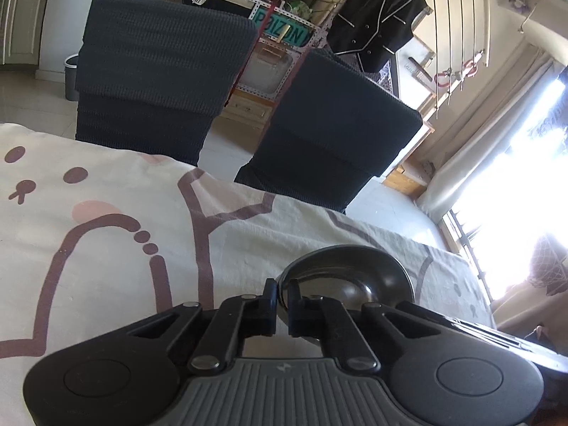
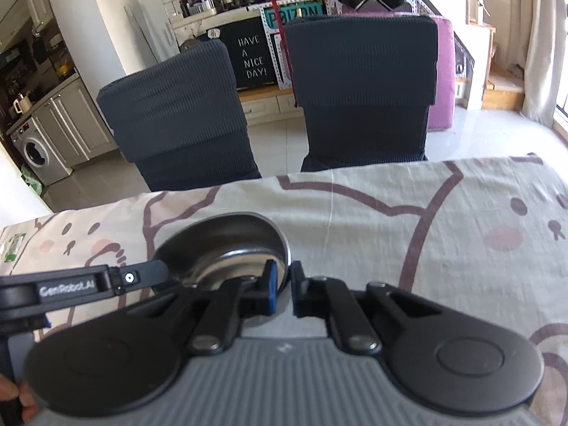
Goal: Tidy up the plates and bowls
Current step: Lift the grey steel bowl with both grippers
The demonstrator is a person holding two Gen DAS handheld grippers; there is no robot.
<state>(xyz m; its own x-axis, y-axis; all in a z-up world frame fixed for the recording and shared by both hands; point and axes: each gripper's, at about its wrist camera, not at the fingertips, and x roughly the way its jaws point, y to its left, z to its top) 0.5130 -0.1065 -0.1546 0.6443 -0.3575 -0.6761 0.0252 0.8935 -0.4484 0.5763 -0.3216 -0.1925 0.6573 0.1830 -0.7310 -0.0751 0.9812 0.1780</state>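
**Both grippers meeting at one steel bowl**

A steel bowl [image 1: 346, 277] is sitting on the table [image 1: 106, 248], which a cartoon-print cloth is covering. The bowl is round, so it has no long axis; its mouth is facing up, and in the right wrist view it [image 2: 227, 245] is tipping slightly toward the near side.

The left gripper [image 1: 282, 307] is reaching the bowl's near left rim. Its jaws are standing narrowly apart with the rim running into the gap between them; whether the pads are actually pressing the metal cannot be told.

The right gripper [image 2: 282, 291] is working at the bowl's near right rim. Its jaws are also narrow: the blue-padded left finger [image 2: 271, 287] is lying inside the bowl, the right finger outside, the rim passing between them. A firm pinch cannot be confirmed here either.

Two dark chairs [image 2: 365, 88] are standing at the table's far edge.
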